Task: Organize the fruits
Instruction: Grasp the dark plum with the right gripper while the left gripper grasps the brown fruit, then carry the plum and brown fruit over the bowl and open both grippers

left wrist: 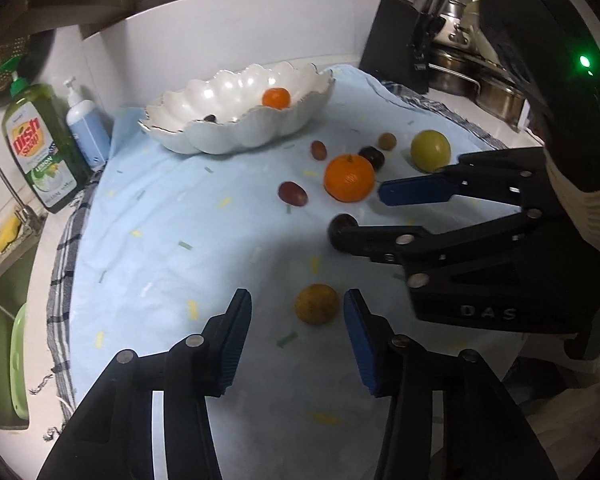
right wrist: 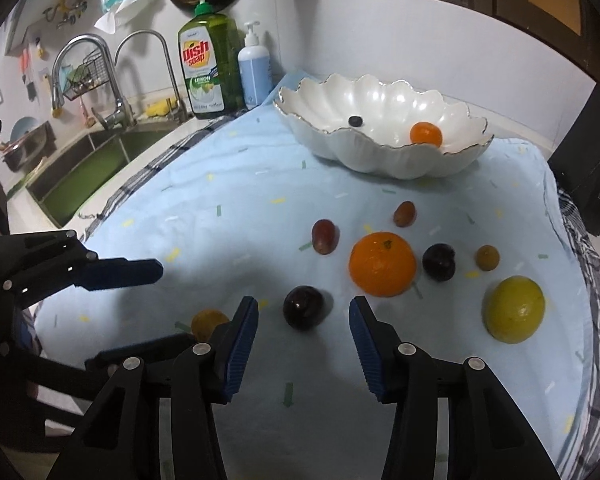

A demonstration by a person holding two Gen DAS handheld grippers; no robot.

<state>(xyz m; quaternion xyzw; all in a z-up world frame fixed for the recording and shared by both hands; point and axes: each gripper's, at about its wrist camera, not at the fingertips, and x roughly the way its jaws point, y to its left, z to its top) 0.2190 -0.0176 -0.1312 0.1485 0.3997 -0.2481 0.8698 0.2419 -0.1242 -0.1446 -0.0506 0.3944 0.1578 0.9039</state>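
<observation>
A white scalloped bowl (left wrist: pixel 296 120) (right wrist: pixel 384 158) holds a small orange (left wrist: pixel 276 98) (right wrist: pixel 426 134) and a dark berry (right wrist: pixel 355 121). On the blue cloth lie a big orange (left wrist: pixel 349 178) (right wrist: pixel 382 263), a green-yellow fruit (left wrist: pixel 430 150) (right wrist: pixel 514 309), two red grapes (right wrist: pixel 325 236), a dark plum (right wrist: pixel 303 307) and other small fruits. My left gripper (left wrist: pixel 296 334) is open, with a yellow-brown fruit (left wrist: pixel 317 304) just ahead of its right finger. My right gripper (right wrist: pixel 303 344) is open, the dark plum just ahead between its fingertips.
Green dish soap (right wrist: pixel 208 68) and a blue pump bottle (right wrist: pixel 255 66) stand at the cloth's far left corner. A sink (right wrist: pixel 80 176) with taps lies left. A black knife block (left wrist: pixel 404 44) and steel pots (left wrist: pixel 460 72) stand at the back right.
</observation>
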